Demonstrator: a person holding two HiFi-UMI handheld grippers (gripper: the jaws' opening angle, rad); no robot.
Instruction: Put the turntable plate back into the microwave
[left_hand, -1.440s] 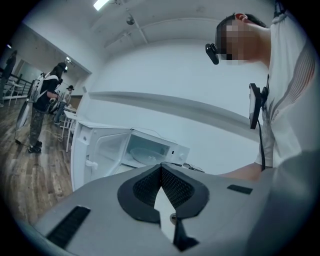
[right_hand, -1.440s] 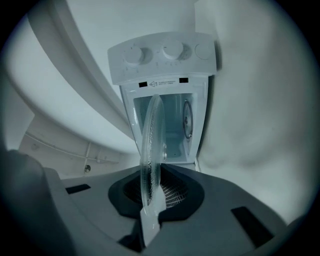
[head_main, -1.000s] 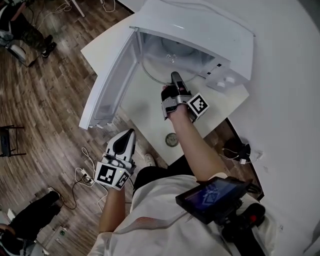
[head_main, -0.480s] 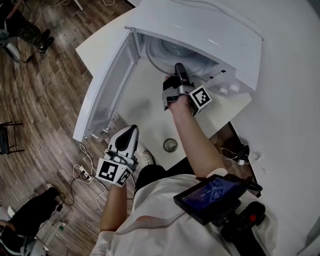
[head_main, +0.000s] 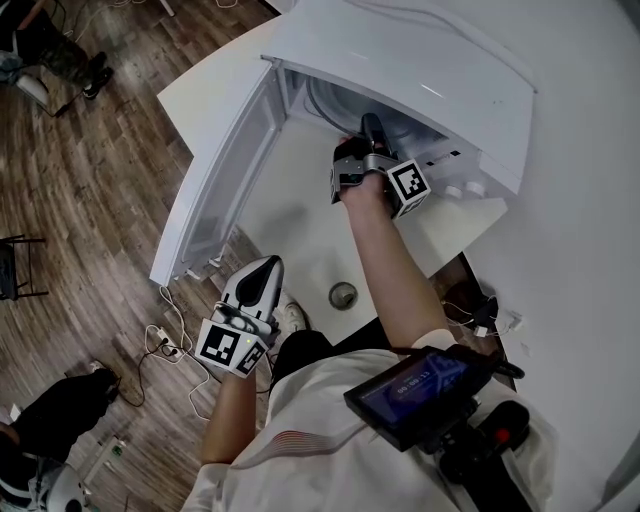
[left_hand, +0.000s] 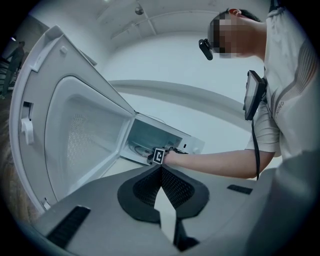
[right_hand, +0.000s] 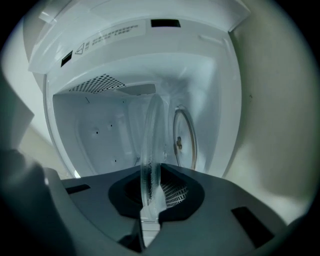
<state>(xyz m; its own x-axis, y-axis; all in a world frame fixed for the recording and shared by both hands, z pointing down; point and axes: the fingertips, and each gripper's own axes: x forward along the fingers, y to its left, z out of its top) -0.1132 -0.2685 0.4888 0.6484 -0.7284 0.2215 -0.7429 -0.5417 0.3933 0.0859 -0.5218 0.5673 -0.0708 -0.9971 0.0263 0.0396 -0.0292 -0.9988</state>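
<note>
The white microwave (head_main: 400, 60) stands on a white table (head_main: 290, 215), its door (head_main: 225, 180) swung wide to the left. My right gripper (head_main: 372, 125) reaches into the cavity mouth, shut on the rim of the clear glass turntable plate (right_hand: 150, 165). In the right gripper view the plate shows edge-on between the jaws (right_hand: 150, 187), well inside the cavity, with the roller ring (right_hand: 184, 140) beyond it. My left gripper (head_main: 268, 265) hangs low by the table's near edge, shut and holding nothing. In the left gripper view its pads (left_hand: 160, 170) meet and it faces the open microwave (left_hand: 155, 140).
A small round metal piece (head_main: 343, 294) sits in the table near its front edge. The open door (left_hand: 75, 135) juts out over the table's left edge. Cables and a power strip (head_main: 165, 345) lie on the wooden floor. A white wall runs along the right.
My right gripper has pushed the plate deeper into the microwave. The left gripper has shifted slightly right, staying low and shut.
</note>
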